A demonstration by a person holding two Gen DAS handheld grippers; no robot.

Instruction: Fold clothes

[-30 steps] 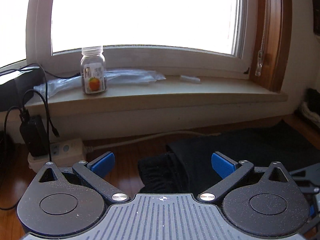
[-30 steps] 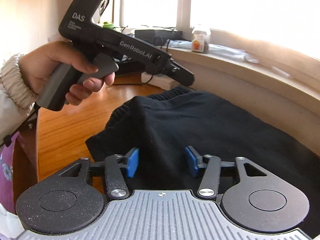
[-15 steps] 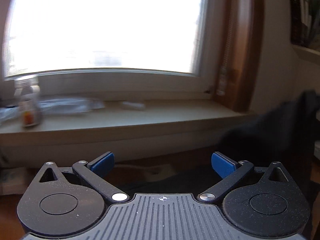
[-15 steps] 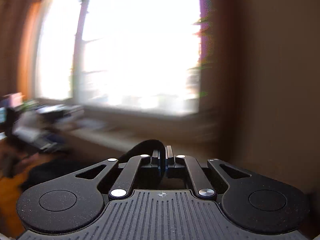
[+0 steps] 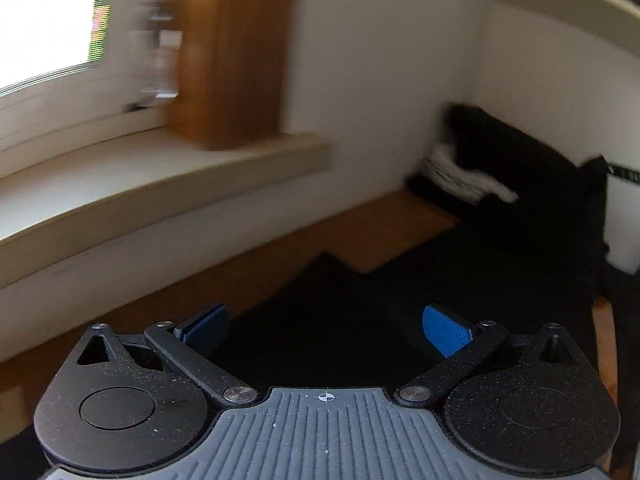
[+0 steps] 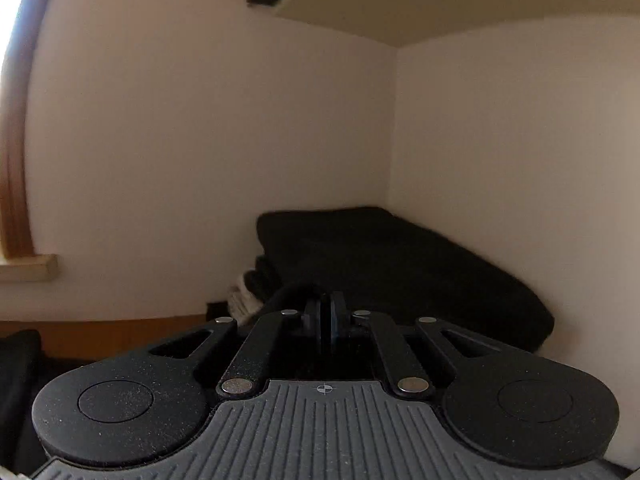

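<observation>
So the left claw [image 5: 326, 330] is spread wide with nothing between its blue pads [image 5: 446, 334], just hanging over a black garment [image 5: 360, 312] that's spread flat on the wooden counter [image 5: 384, 232] right below and ahead of it. Past that, off to the claw's right and further out, there's a stack of folded clothes [image 5: 500, 168] against the white wall, mostly black with something whitish poking out on the side. The windowsill [image 5: 160, 184] runs off to the left, all pretty blurry. The right claw [image 6: 325, 320] is pressed together, and there's a loop of black fabric [image 6: 288, 292] bulging up just left of the pads, so it looks like it's pinching a bit of cloth, though I can't tell which piece it belongs to. Straight ahead of that claw is the same folded stack [image 6: 400, 264] tucked into the corner under a shelf [image 6: 440, 0].
</observation>
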